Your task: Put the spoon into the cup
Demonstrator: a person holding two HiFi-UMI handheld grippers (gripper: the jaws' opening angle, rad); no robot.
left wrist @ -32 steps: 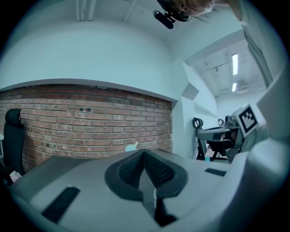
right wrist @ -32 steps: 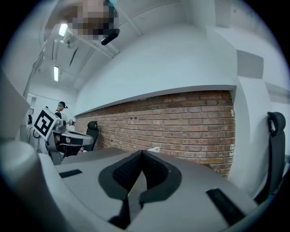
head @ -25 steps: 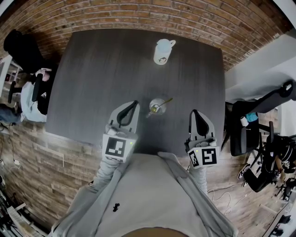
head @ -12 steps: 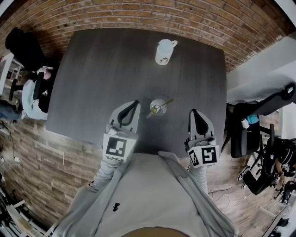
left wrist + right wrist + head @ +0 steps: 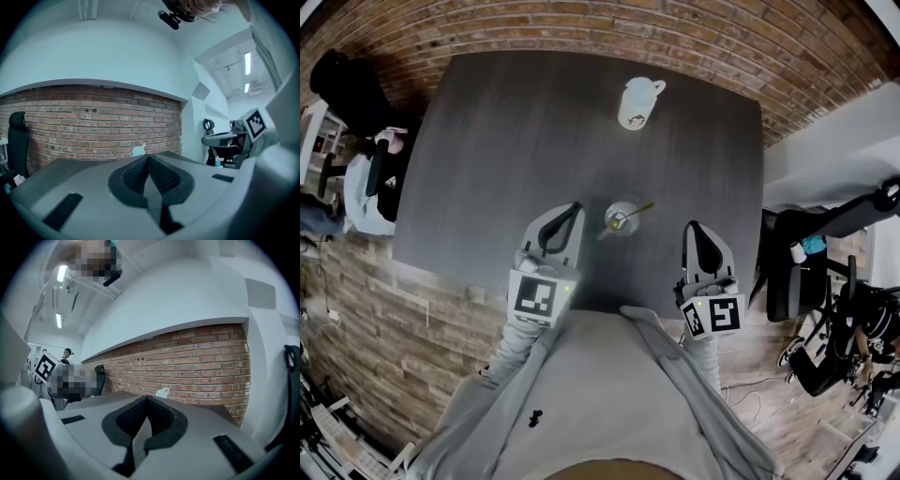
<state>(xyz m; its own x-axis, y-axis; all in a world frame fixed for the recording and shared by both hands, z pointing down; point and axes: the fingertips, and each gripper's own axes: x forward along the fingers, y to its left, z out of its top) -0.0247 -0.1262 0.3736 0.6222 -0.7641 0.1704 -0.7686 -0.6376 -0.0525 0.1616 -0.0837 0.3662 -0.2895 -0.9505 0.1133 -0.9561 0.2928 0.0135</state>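
Head view shows the spoon (image 5: pixel 634 211) standing in the clear cup (image 5: pixel 619 218) on the dark table (image 5: pixel 487 141), between the left claw (image 5: pixel 574 208) and right claw (image 5: pixel 693 227). Both claws are pressed together, empty. A white mug (image 5: pixel 638 103) stands farther back.

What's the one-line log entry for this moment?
left gripper: shut, empty | right gripper: shut, empty | spoon: in cup | white mug: far side of table
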